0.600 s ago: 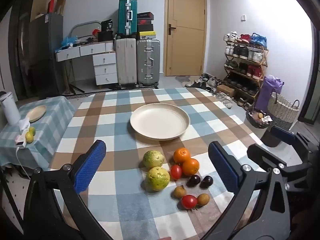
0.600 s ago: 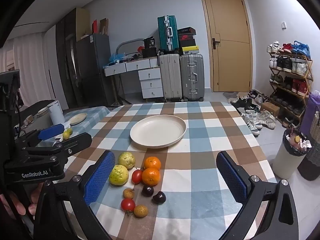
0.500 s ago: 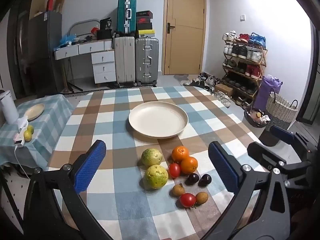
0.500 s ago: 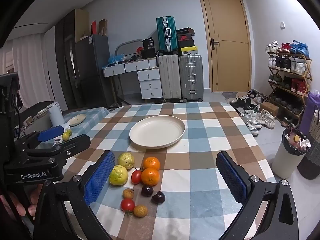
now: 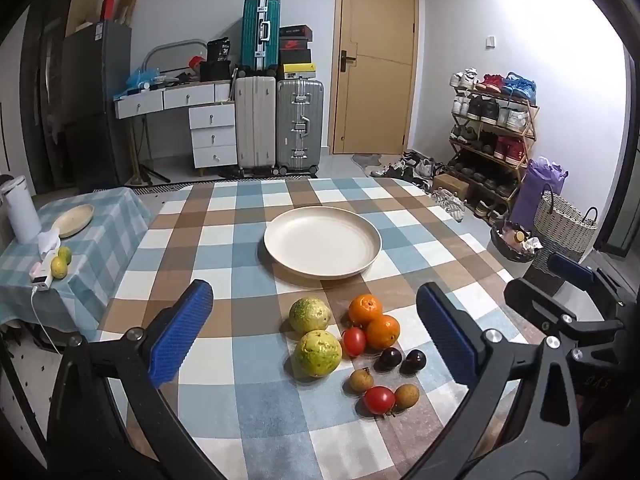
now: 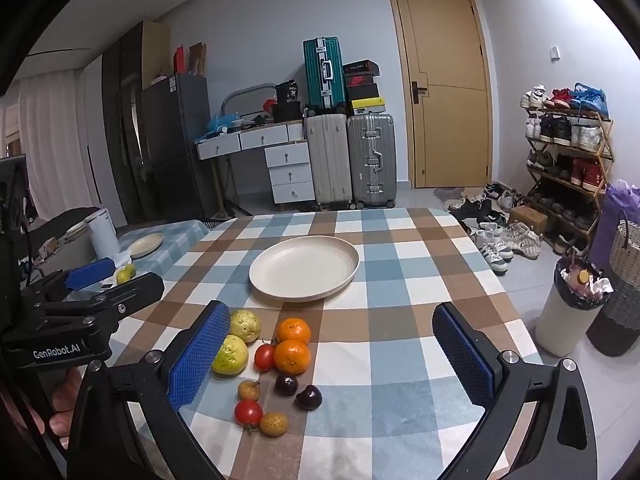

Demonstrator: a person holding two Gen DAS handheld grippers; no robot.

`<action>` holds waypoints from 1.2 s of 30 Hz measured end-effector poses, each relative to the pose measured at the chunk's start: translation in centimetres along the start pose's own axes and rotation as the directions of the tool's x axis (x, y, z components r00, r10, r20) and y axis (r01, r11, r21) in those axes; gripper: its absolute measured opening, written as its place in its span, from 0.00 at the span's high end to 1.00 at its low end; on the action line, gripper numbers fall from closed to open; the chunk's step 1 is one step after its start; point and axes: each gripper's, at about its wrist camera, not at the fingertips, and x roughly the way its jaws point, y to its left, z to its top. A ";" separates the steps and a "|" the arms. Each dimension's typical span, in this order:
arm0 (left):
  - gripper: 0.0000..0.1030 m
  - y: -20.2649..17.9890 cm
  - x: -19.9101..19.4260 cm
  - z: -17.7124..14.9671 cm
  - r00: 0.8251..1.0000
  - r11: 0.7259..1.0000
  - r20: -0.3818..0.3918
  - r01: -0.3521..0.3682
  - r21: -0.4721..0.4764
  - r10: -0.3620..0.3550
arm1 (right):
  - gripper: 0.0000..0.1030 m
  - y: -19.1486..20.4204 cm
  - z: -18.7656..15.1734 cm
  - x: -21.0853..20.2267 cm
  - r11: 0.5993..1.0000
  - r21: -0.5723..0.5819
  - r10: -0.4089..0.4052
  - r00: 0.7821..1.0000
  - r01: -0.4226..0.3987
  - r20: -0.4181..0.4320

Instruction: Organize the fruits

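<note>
An empty cream plate (image 5: 322,241) (image 6: 304,266) sits mid-table on the checked cloth. In front of it lies a cluster of fruit: two green guavas (image 5: 318,353) (image 6: 229,354), two oranges (image 5: 383,332) (image 6: 293,356), two red tomatoes (image 5: 379,400) (image 6: 248,412), two dark plums (image 5: 413,361) (image 6: 309,397) and two small brown fruits (image 5: 361,379) (image 6: 273,424). My left gripper (image 5: 316,336) is open and empty, held above the near edge. My right gripper (image 6: 330,354) is open and empty, beside it to the right. Each shows in the other's view.
A side table (image 5: 96,240) at the left carries a small plate (image 5: 74,220), a white jug (image 5: 22,210) and two limes (image 5: 60,266). A bin (image 6: 572,308) and baskets (image 5: 560,224) stand right of the table. Suitcases and a shoe rack stand behind.
Both grippers have drifted slightly; the table and fruit sit a little lower in each view. Nothing was touched.
</note>
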 end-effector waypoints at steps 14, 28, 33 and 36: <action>0.01 -0.3 -0.4 -0.2 1.000 0.999 0.025 -0.017 0.032 0.016 | 0.00 0.4 -0.2 -0.5 0.999 -0.034 -0.013 1.000 0.014 0.022; 0.01 -0.4 -0.6 -0.2 0.999 0.999 0.026 -0.019 0.037 0.018 | 0.00 0.3 -0.1 -0.3 1.000 -0.028 -0.011 1.000 0.012 0.016; 0.01 -0.3 -0.6 -0.2 0.999 0.999 0.028 -0.019 0.033 0.018 | 0.00 0.3 -0.1 -0.4 1.000 -0.030 -0.010 1.000 0.010 0.014; 0.01 -0.4 -0.6 -0.2 0.999 0.999 0.027 -0.020 0.035 0.019 | 0.00 0.3 0.0 -0.4 1.000 -0.029 -0.010 1.000 0.011 0.015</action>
